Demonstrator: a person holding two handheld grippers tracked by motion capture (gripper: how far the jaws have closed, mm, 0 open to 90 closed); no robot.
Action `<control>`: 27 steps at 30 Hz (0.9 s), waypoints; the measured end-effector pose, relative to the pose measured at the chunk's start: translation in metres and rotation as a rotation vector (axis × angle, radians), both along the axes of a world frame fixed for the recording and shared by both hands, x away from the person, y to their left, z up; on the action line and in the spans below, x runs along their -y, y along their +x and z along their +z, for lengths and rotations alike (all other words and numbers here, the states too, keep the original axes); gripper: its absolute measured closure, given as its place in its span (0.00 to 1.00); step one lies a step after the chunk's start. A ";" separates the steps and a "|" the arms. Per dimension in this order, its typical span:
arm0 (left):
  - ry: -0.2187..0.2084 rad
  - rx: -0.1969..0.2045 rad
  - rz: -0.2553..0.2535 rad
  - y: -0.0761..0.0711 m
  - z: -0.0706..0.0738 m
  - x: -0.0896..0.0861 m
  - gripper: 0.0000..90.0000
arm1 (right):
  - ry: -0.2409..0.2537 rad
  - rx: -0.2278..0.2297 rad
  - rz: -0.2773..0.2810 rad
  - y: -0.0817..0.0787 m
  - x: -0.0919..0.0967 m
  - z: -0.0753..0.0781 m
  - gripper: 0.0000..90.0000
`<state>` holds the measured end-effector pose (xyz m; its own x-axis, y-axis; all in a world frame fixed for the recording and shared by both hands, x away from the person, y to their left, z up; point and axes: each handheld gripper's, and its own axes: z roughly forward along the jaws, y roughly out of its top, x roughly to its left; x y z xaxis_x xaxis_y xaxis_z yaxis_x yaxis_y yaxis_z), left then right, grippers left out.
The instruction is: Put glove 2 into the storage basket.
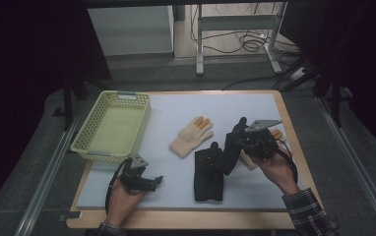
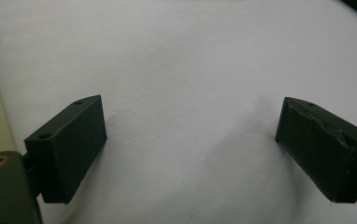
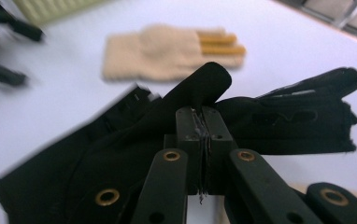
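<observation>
The black glove hangs pinched in the right gripper above the white mat in the high view, lifted off the surface right of centre; just below and left of it a second black glove lies flat on the mat, and the two dark shapes overlap, so where one ends is hard to tell. A beige glove with orange fingertips lies near the middle, and another beige glove is mostly hidden under the right hand — only its orange tips show. A pale yellow basket sits at the left edge, and the left gripper rests low on the mat near the front, jaws spread with nothing between them. In the left gripper view the left gripper has its two black jaws wide apart over bare white mat; a pale strip at the left edge is too cropped to name. In the right gripper view the right gripper has its jaws pressed tight on a fold of the black glove, whose lower left part is blurred and cut off; the beige glove lies beyond — soft-focused, with smeared dark shapes at the far left.
</observation>
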<state>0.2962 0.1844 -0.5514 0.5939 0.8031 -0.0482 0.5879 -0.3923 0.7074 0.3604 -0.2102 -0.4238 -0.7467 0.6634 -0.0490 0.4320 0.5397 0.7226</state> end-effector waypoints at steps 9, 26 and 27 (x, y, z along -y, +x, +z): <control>0.003 -0.001 -0.003 0.000 0.000 0.000 0.10 | -0.039 -0.036 -0.005 0.025 -0.030 -0.017 0.95; 0.001 -0.002 -0.002 0.000 0.000 0.000 0.10 | 0.046 -0.043 0.052 0.061 -0.091 -0.028 0.67; 0.001 -0.002 -0.002 0.000 0.000 0.000 0.10 | 0.043 -0.042 0.042 0.062 -0.086 -0.030 0.67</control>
